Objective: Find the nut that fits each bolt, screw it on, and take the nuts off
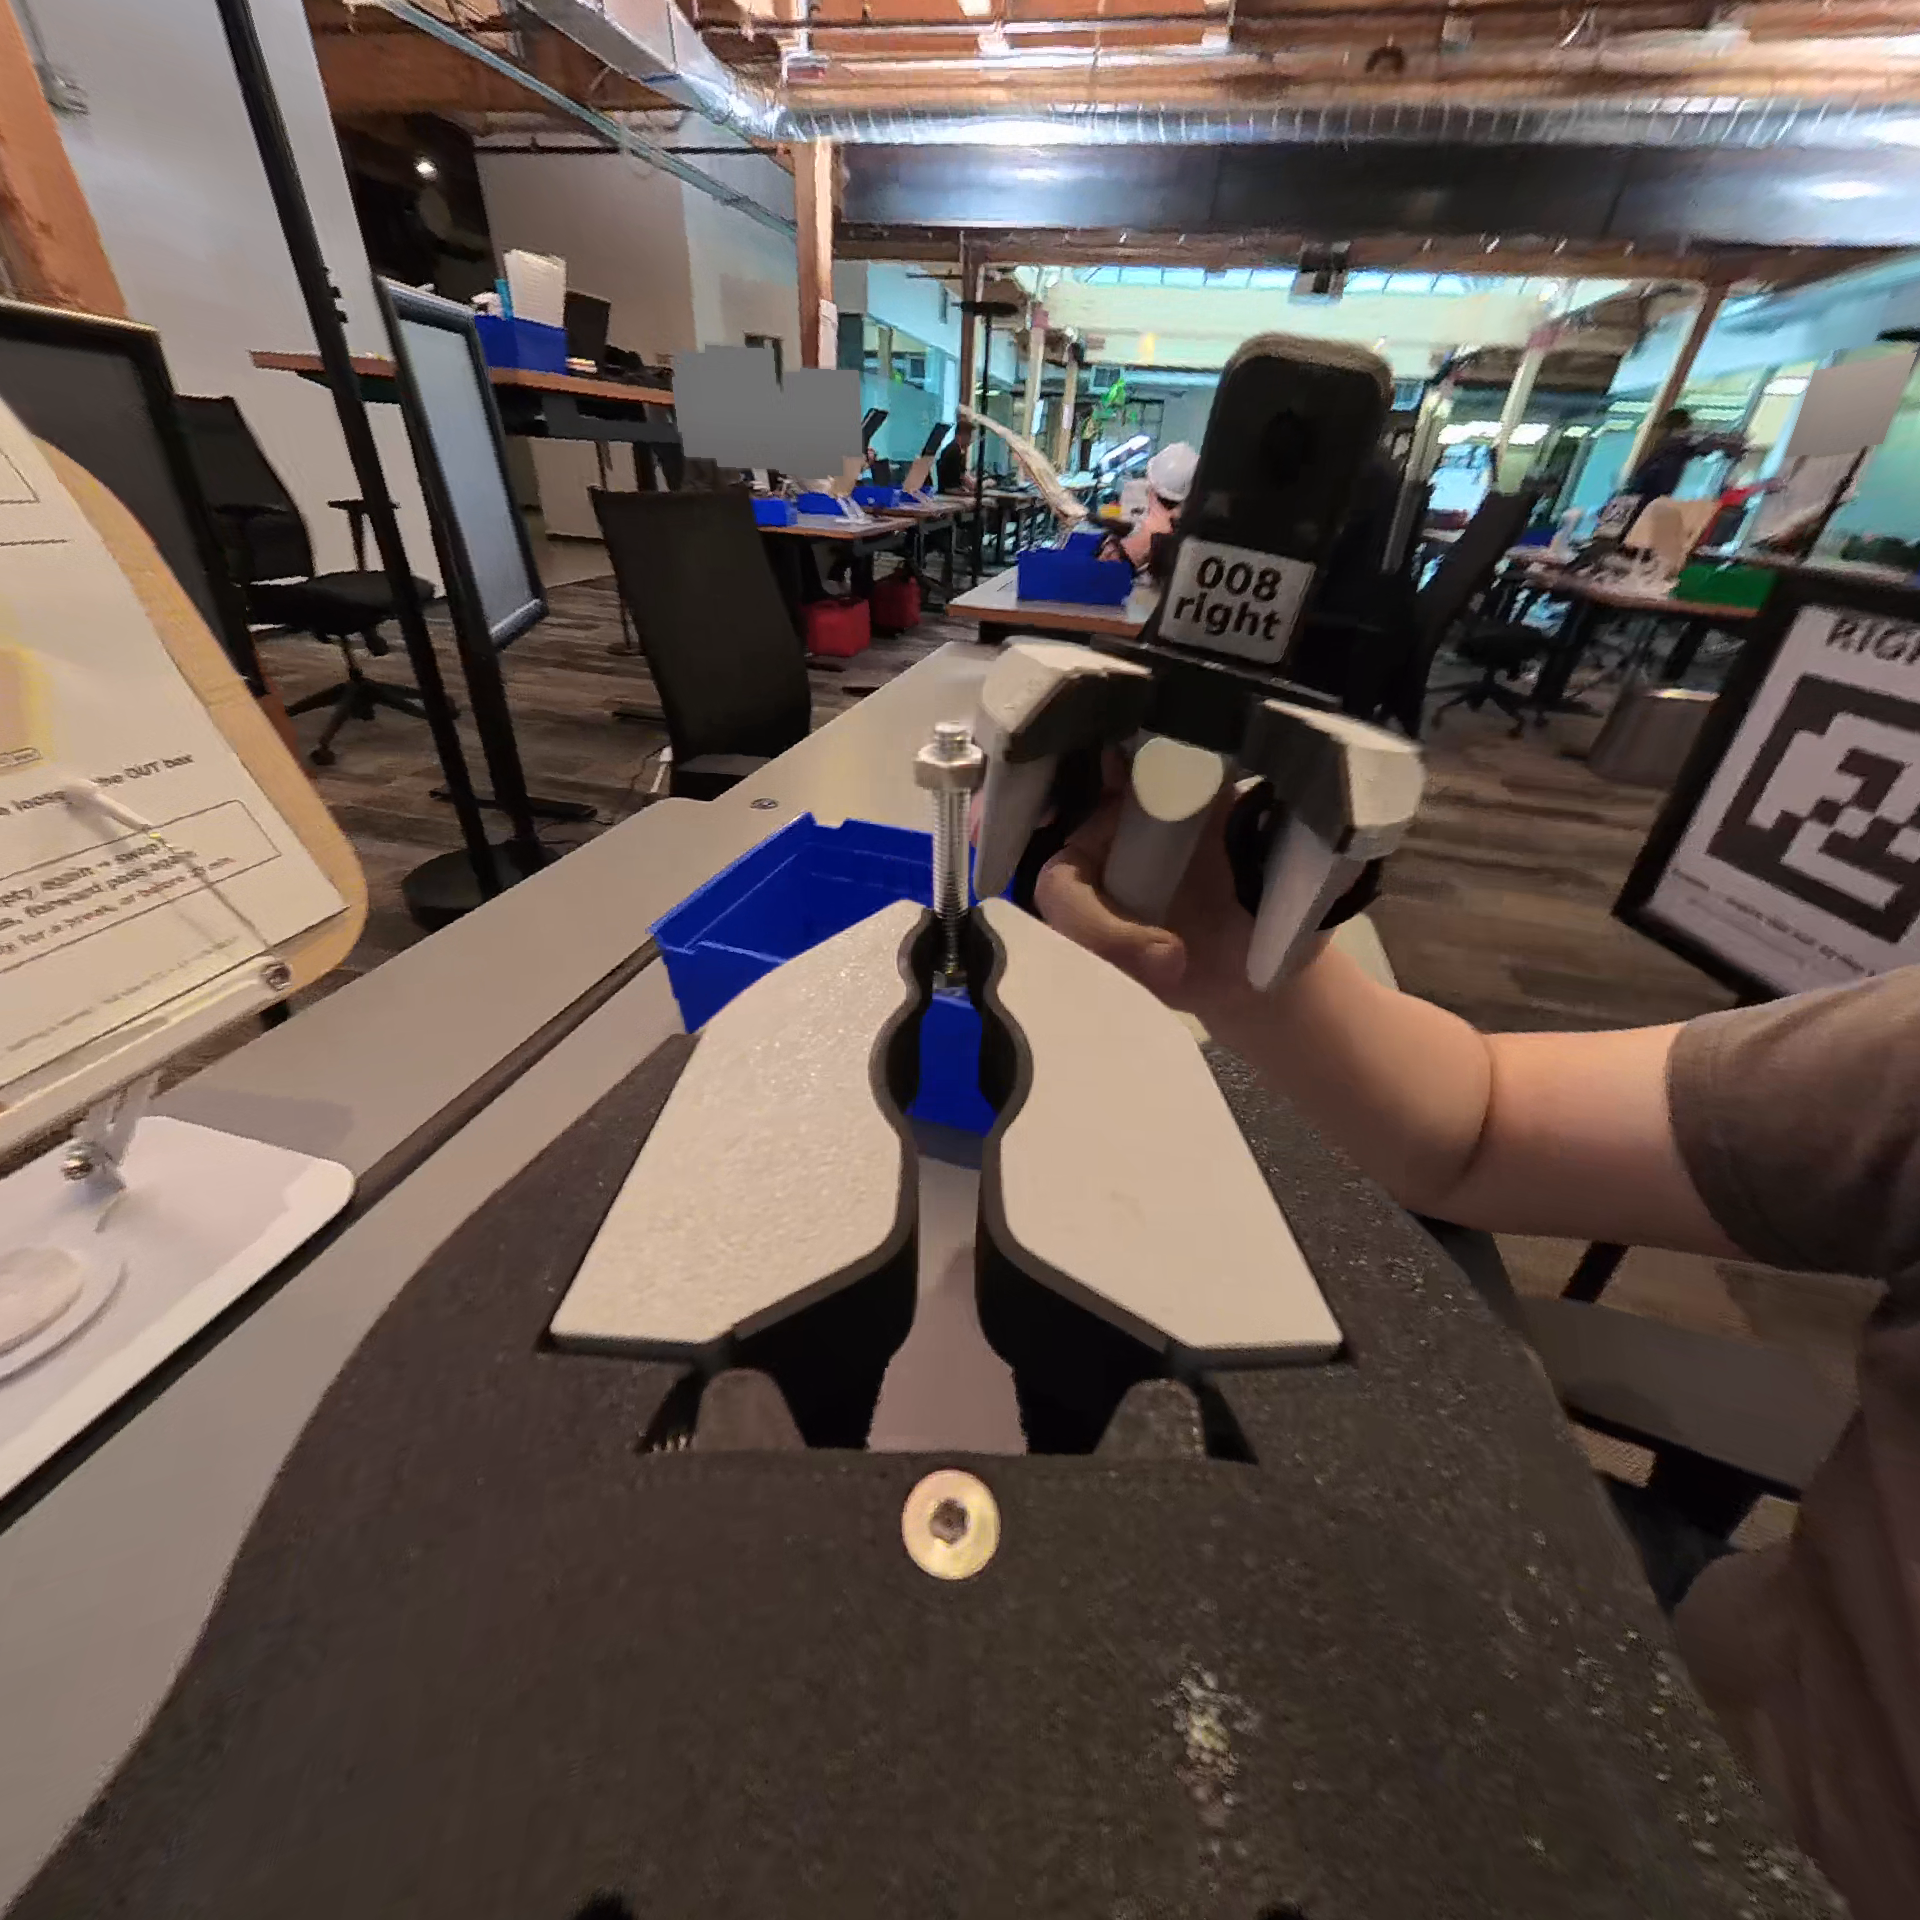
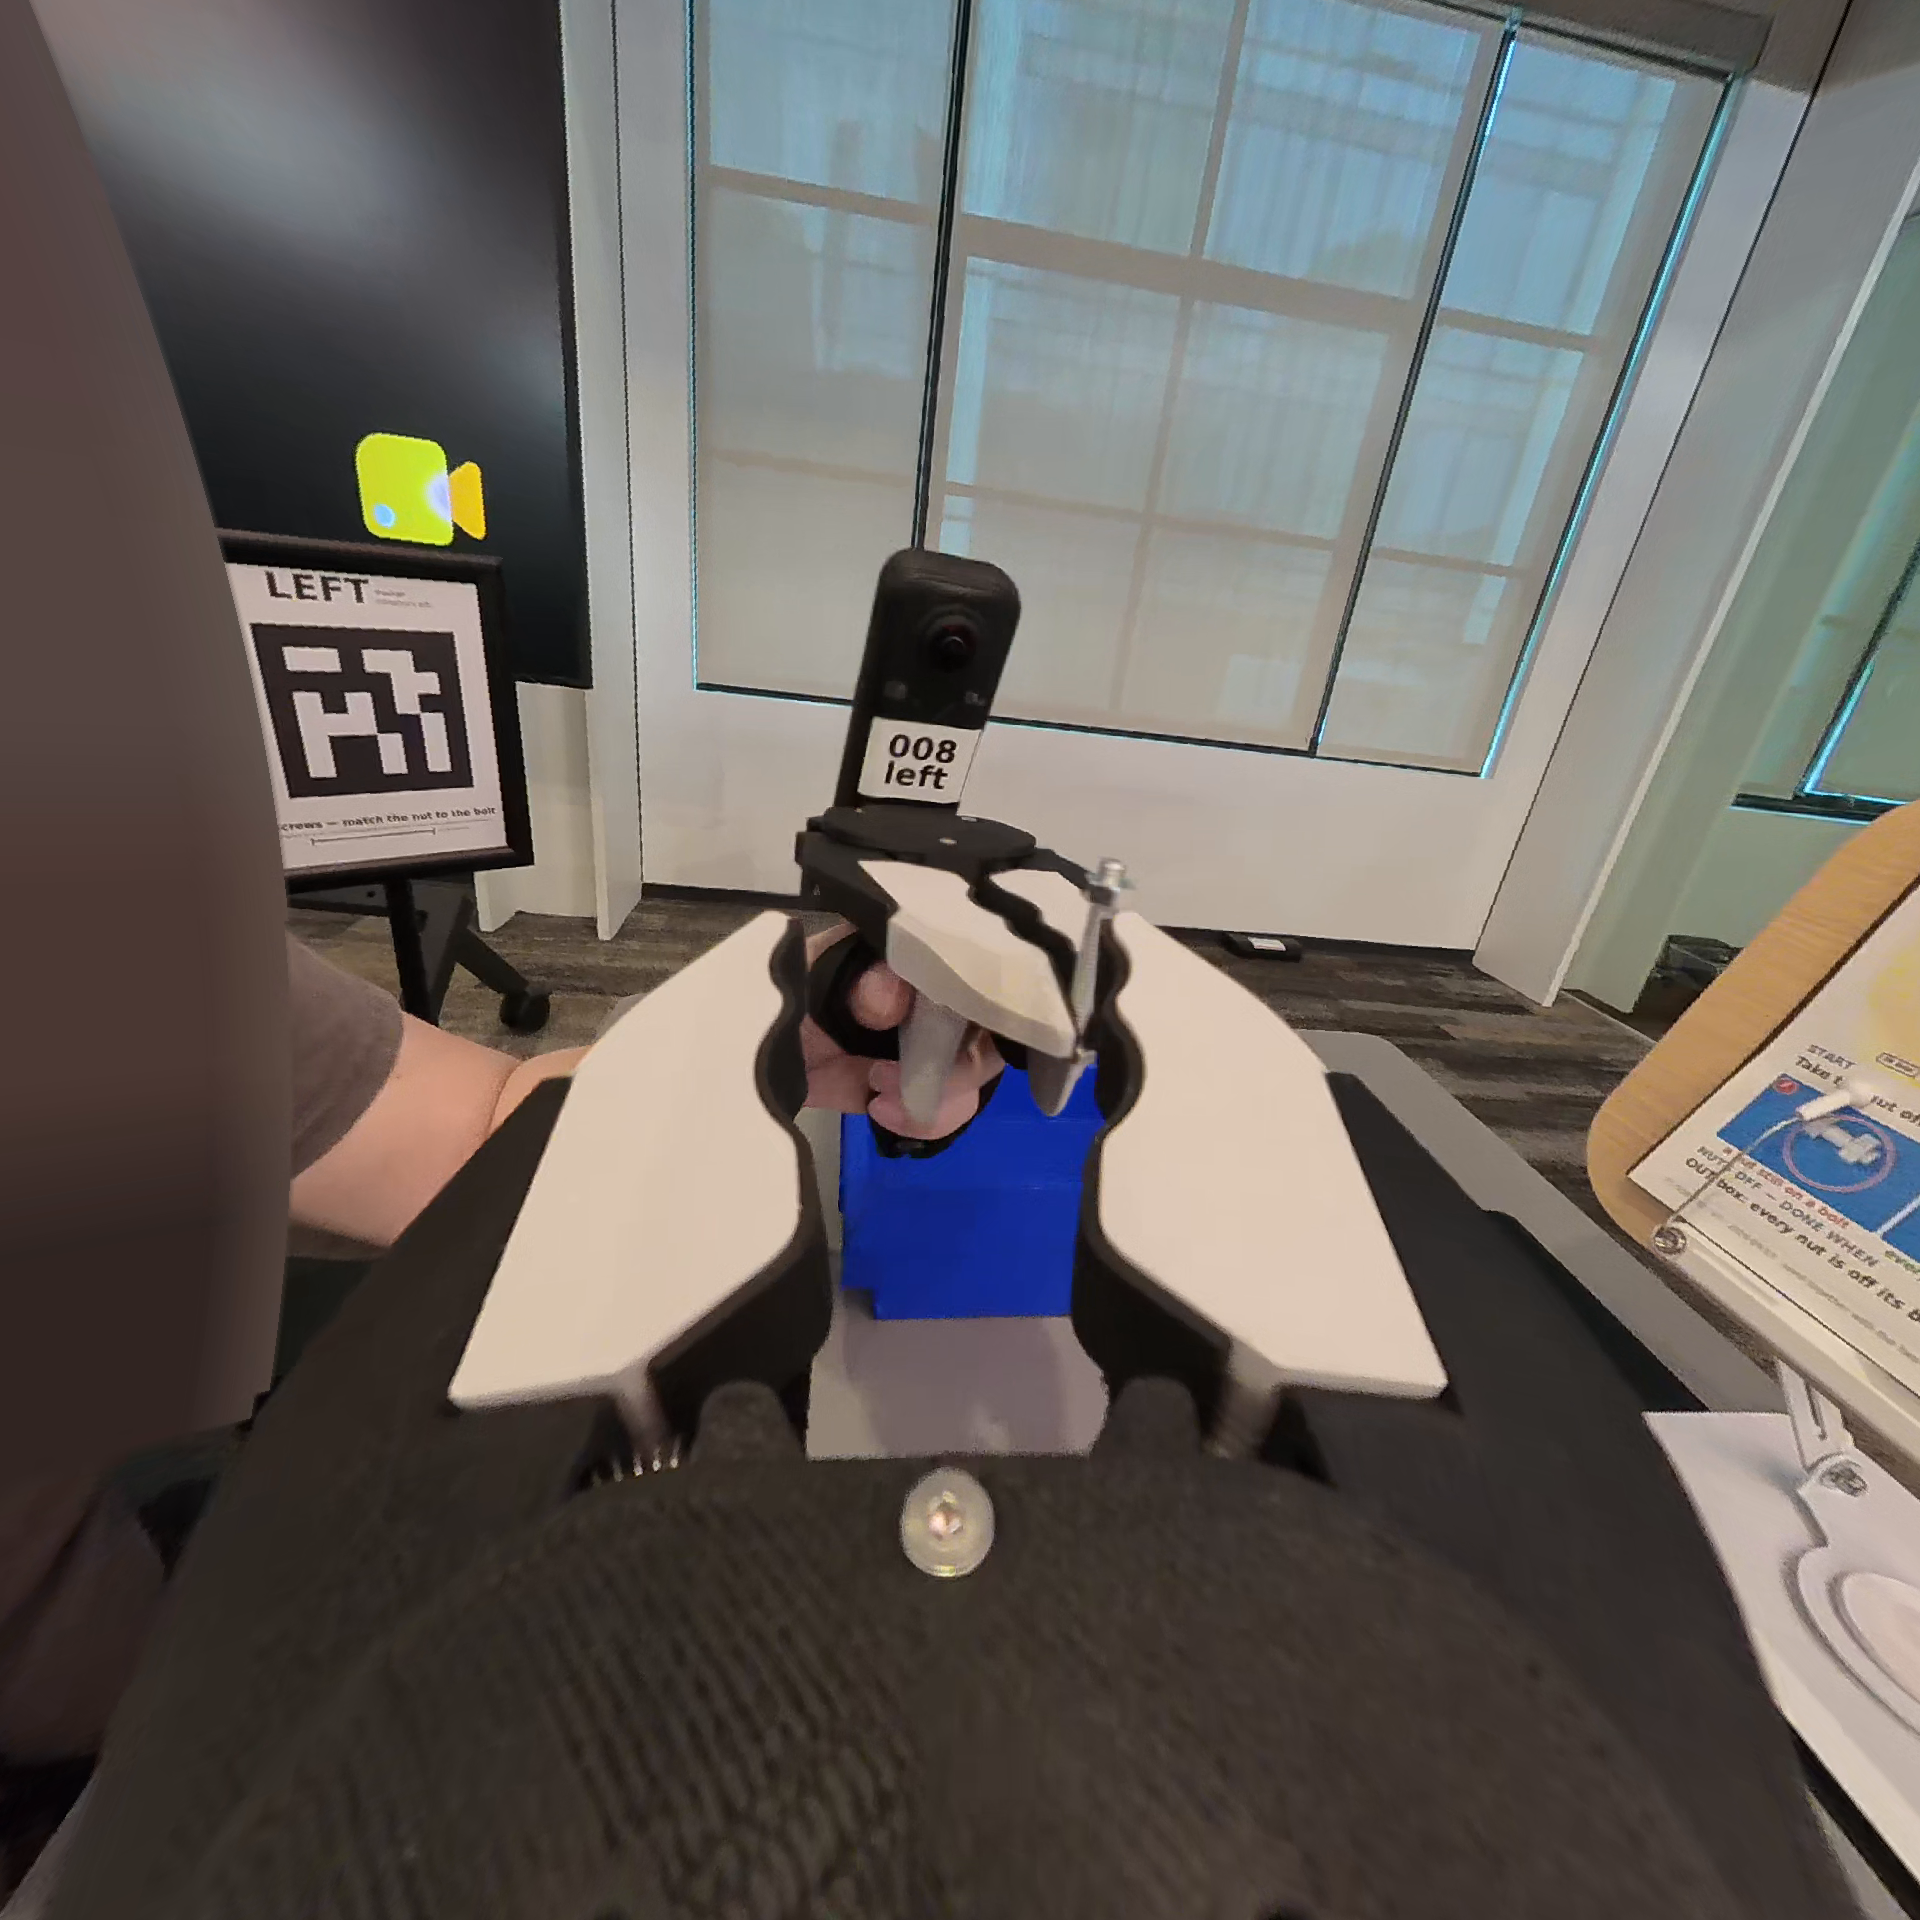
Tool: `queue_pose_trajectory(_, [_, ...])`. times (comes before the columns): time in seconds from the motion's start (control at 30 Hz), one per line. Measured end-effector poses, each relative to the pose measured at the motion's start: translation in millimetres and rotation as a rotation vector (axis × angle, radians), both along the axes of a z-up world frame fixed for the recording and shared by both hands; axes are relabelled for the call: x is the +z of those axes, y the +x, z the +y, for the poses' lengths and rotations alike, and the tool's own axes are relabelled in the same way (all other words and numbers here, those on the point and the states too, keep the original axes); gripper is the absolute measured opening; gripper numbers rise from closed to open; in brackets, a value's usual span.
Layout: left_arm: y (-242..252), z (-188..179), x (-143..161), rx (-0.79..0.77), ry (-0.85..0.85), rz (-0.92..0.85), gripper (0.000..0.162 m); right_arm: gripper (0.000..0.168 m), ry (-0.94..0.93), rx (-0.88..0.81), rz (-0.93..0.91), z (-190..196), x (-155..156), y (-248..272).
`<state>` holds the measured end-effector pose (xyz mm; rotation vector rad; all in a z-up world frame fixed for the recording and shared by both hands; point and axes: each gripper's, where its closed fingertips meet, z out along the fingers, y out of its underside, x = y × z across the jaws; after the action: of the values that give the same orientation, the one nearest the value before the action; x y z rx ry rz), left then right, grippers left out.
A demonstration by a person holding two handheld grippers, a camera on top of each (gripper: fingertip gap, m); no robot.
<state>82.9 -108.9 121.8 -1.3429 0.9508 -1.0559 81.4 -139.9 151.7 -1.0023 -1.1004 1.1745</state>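
1. Left gripper (image 1: 951, 940): rough black body, two flat light-grey fingers (image 1: 769, 1122) with wavy black-edged inner sides, one silver screw (image 1: 950, 1524).
2. Right gripper (image 2: 951, 1023): same build; black camera (image 1: 1283, 468) with white label.
3. Brown-grey short sleeve (image 1: 1808, 1132).

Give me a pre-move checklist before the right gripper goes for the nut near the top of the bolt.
1. Long threaded silver bolt clamped upright in the left gripper: ok.
2. Silver hex nut on the thread near the bolt's top end: ok.
3. Right gripper open and empty: ok.
4. Right gripper lined up on the nut: not ok; in the left wrist view it sits to the right of the bolt.
5. Blue plastic bin under the bolt to catch a dropped nut: ok.
6. Nut loose enough to turn: cannot tell.
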Motion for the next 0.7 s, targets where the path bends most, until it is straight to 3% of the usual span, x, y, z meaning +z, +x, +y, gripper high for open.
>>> queue_pose_trajectory(0.27, [24, -16, -15, -0.054, 0.049, 0.089, 0.005, 0.054, -0.024, 0.013, -0.015, 2, -8, -8])
queue_pose_trajectory(0.4, [12, -4, -10, 0.004, 0.048, 0.074, 0.005, 0.061, 0.013, -0.024, -0.037, 2, -9, -8])
queue_pose_trajectory(0.5, [-1, 2, -3, 0.037, 0.040, 0.039, 0.005, 0.053, 0.005, 0.005, -0.011, -1, -3, -2])
queue_pose_trajectory(0.7, [16, -16, -7, -0.059, 0.061, 0.066, 0.005, 0.054, -0.028, -0.019, 0.006, 8, -6, -4])
